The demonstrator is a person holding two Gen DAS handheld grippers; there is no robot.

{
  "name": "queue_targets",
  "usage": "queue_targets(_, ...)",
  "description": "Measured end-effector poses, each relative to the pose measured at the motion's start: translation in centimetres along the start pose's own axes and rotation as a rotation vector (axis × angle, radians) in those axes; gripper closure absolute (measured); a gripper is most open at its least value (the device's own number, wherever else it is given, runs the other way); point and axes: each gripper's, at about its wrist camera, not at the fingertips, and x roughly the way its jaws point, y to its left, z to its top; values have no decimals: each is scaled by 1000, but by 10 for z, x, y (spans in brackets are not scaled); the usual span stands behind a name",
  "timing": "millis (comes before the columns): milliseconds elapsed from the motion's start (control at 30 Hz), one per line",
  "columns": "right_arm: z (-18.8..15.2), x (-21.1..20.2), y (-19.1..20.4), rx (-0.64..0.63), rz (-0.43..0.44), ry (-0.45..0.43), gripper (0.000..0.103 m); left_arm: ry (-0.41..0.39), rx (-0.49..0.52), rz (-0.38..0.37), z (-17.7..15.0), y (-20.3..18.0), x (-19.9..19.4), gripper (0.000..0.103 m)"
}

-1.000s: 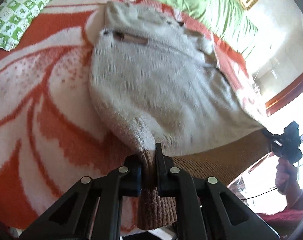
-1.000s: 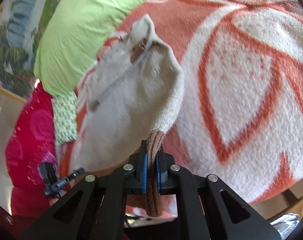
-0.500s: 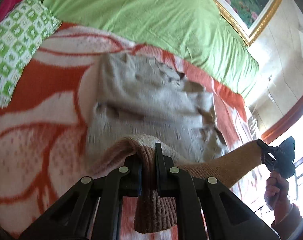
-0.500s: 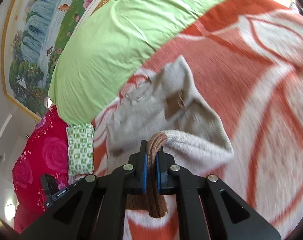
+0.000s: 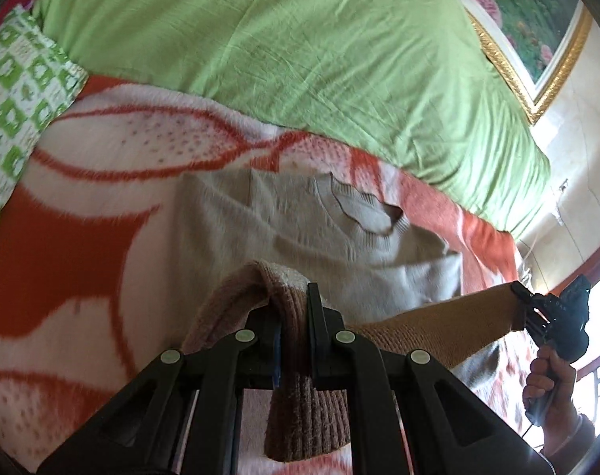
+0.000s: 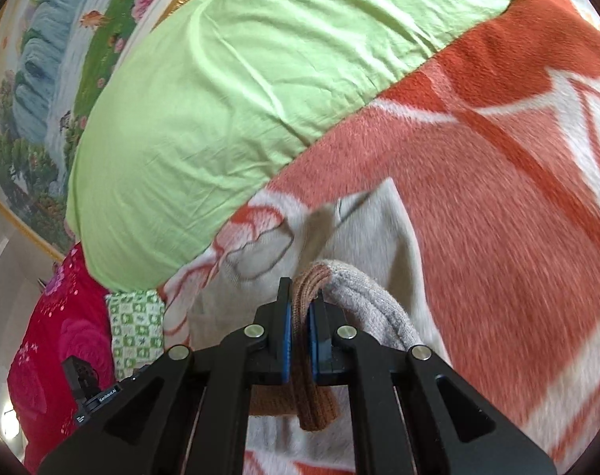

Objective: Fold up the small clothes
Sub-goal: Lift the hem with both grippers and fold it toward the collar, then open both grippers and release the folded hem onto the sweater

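A small beige knit sweater [image 5: 284, 221] with a brown ribbed hem [image 5: 430, 324] lies on the orange-and-white blanket [image 5: 74, 261]. Its neck opening [image 5: 367, 213] points toward the green quilt. My left gripper [image 5: 294, 297] is shut on one corner of the brown hem, lifted over the sweater's body. In the right wrist view my right gripper [image 6: 301, 293] is shut on the other hem corner [image 6: 307, 281], above the beige sweater [image 6: 375, 229]. The hem stretches taut between both grippers. The right gripper [image 5: 529, 308] also shows at the left wrist view's right edge, held by a hand [image 5: 549, 376].
A green quilt [image 5: 300, 39] lies bunched along the bed's far side. A green-checked pillow [image 5: 14, 95] sits at the left, beside a red floral cover [image 6: 50, 356]. A gold-framed painting [image 6: 54, 59] hangs on the wall behind.
Both grippers have carried the brown hem up and forward over the sweater toward its neck, folding the lower half over. The green quilt and painting now fill more of both views.
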Motion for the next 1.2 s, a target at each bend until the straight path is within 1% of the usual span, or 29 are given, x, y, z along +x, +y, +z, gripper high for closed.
queue_targets(167, 28, 28, -3, 4, -5, 14, 95, -6, -35, 15, 23, 3, 28, 95)
queue_targets(200, 33, 34, -5, 16, -22, 41, 95, -5, -47, 15, 27, 5, 33, 95)
queue_targets(400, 54, 72, -19, 23, -54, 72, 95, 18, -128, 34, 49, 27, 80, 95)
queue_targets(633, 66, 108, -33, 20, -81, 115, 95, 52, -142, 83, 54, 41, 120, 95)
queue_targets(767, 67, 118, -40, 29, -86, 130, 95, 55, -139, 94, 53, 43, 129, 93)
queue_targets(800, 68, 120, -41, 32, -86, 135, 94, 58, -142, 99, 53, 43, 130, 90)
queue_targets(867, 71, 120, -43, 57, -81, 150, 93, 57, -157, 90, 56, 44, 129, 88)
queue_targets(900, 72, 120, -44, 68, -78, 159, 93, 54, -160, 89, 57, 43, 126, 83)
queue_targets(933, 74, 118, -44, 78, -74, 165, 92, 44, -160, 91, 59, 42, 122, 75)
queue_targets(967, 76, 116, -44, 88, -69, 170, 91, 36, -163, 91, 61, 42, 118, 71)
queue_targets(1000, 78, 113, -43, 98, -64, 172, 89, 17, -169, 90, 63, 42, 110, 59)
queue_targets(1033, 80, 111, -43, 101, -64, 171, 87, 0, -175, 92, 65, 42, 103, 44)
queue_targets(1067, 82, 106, -40, 105, -61, 165, 85, -21, -182, 98, 66, 43, 95, 40)
queue_targets(1133, 86, 97, -37, 101, -62, 143, 74, -60, -189, 105, 68, 45, 77, 39)
queue_targets(1167, 89, 90, -35, 97, -73, 114, 56, -69, -192, 105, 69, 45, 71, 39)
queue_targets(1200, 94, 78, -33, 98, -77, 63, 41, -85, -193, 95, 68, 45, 61, 39)
